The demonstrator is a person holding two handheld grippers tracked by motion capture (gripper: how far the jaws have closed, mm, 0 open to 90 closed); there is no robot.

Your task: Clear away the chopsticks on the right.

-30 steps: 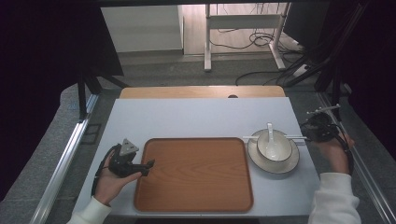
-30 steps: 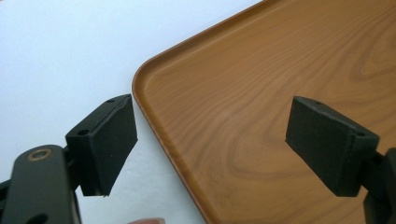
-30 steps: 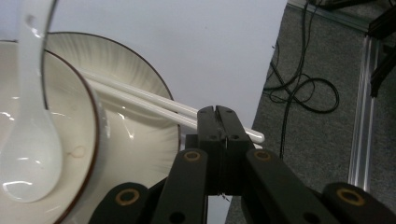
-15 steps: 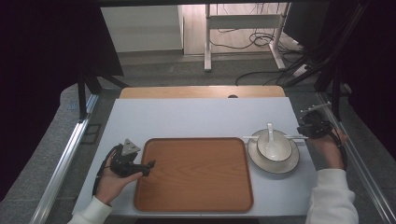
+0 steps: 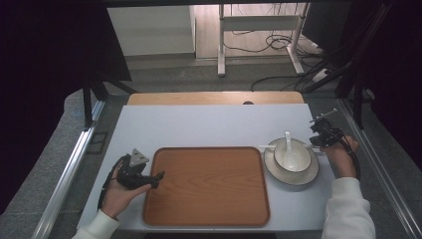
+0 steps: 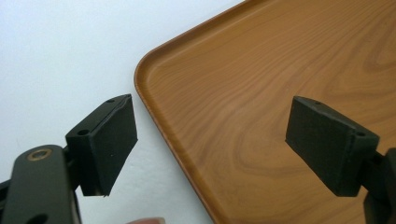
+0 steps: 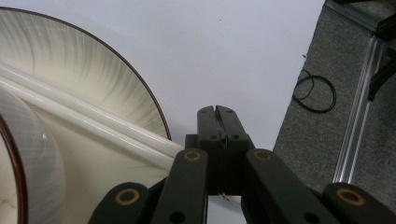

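Note:
A wooden tray (image 5: 206,184) lies in the middle of the white table (image 5: 209,124). My left gripper (image 5: 158,175) rests at the tray's left edge. In the left gripper view it (image 6: 217,144) stands open, its pads (image 6: 105,144) straddling the rim at a corner of the tray (image 6: 280,93), with nothing between them. To the tray's right a plate (image 5: 308,174) carries a white bowl (image 5: 291,155) with a spoon (image 5: 287,139), and pale chopsticks (image 5: 263,146) lie across it. My right gripper (image 5: 321,132) hovers at the plate's right rim. Its jaws (image 7: 218,112) are shut and empty beside the chopsticks (image 7: 93,116) and the plate (image 7: 70,70).
An aluminium rail (image 5: 383,164) runs along the table's right side, with grey floor (image 7: 317,116) beyond it. A wooden board (image 5: 214,98) borders the table's far edge. Bare white table lies behind the tray.
My right gripper has moved left and slightly down, closer to the plate's right rim. The left gripper has stayed at the tray's edge.

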